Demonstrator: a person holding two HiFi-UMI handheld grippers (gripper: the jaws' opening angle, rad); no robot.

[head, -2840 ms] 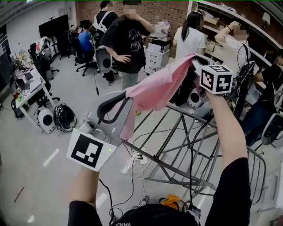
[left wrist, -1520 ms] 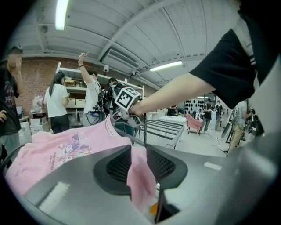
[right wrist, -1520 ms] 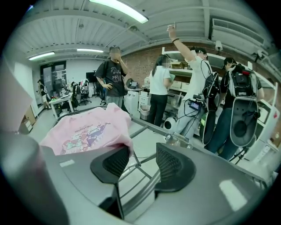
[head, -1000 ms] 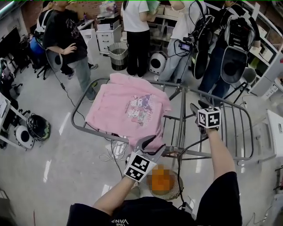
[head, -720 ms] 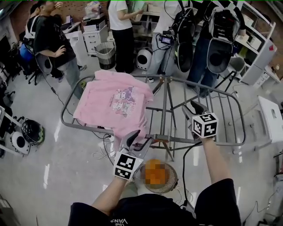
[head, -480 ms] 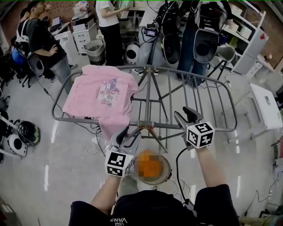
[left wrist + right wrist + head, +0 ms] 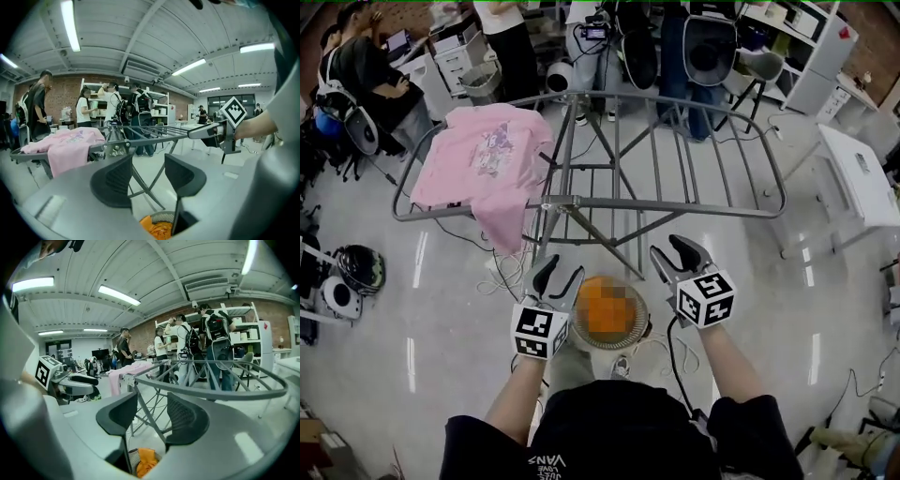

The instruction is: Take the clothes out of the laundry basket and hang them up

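Observation:
A pink shirt (image 7: 478,155) lies draped over the left end of the grey drying rack (image 7: 675,208). Below the rack's near rail stands a round laundry basket (image 7: 630,339) with orange clothing (image 7: 605,312) in it. My left gripper (image 7: 558,275) hovers at the basket's left rim, open and empty. My right gripper (image 7: 675,255) hangs at the basket's right rim, also open with nothing between its fingers. The left gripper view shows its gripper (image 7: 149,176) above the orange clothing (image 7: 157,229). The right gripper view shows its gripper (image 7: 152,420) above the orange clothing (image 7: 145,460).
Several people stand behind the rack (image 7: 623,37). A white table (image 7: 862,183) is at the right. Cables (image 7: 502,272) trail on the floor under the rack's left side. Round devices (image 7: 356,267) sit on the floor at far left.
The pink shirt went from held in the air to spread on the rack. Both grippers have come down and back from the rack to the basket, empty, and the view has tipped down.

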